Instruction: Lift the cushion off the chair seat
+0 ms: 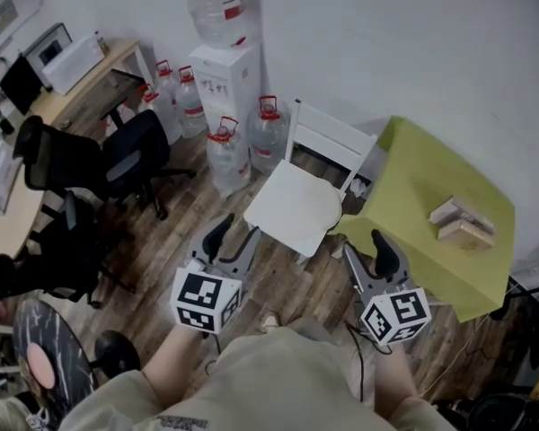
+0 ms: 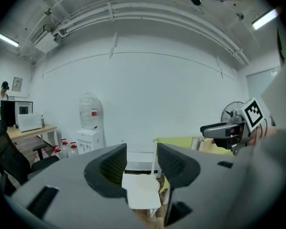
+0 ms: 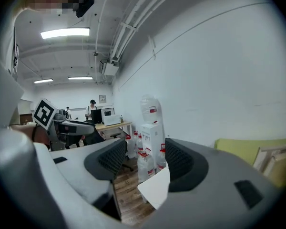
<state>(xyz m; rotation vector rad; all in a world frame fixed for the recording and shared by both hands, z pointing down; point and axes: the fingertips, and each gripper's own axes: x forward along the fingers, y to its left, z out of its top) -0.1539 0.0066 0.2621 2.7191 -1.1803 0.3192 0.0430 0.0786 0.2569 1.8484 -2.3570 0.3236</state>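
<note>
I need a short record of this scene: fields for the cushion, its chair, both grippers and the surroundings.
target: flat white square cushion, on the seat, not lifted
support: white slat-back chair, beside the table with yellow-green cloth
left gripper: jaws apart, empty, not touching the cushion
right gripper: jaws apart, empty, not touching the cushion
near chair: clear water bottles with red caps

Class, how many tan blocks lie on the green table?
2: one pale block and a browner block touching it, both toward the right of the green table. None seems hidden.
</note>
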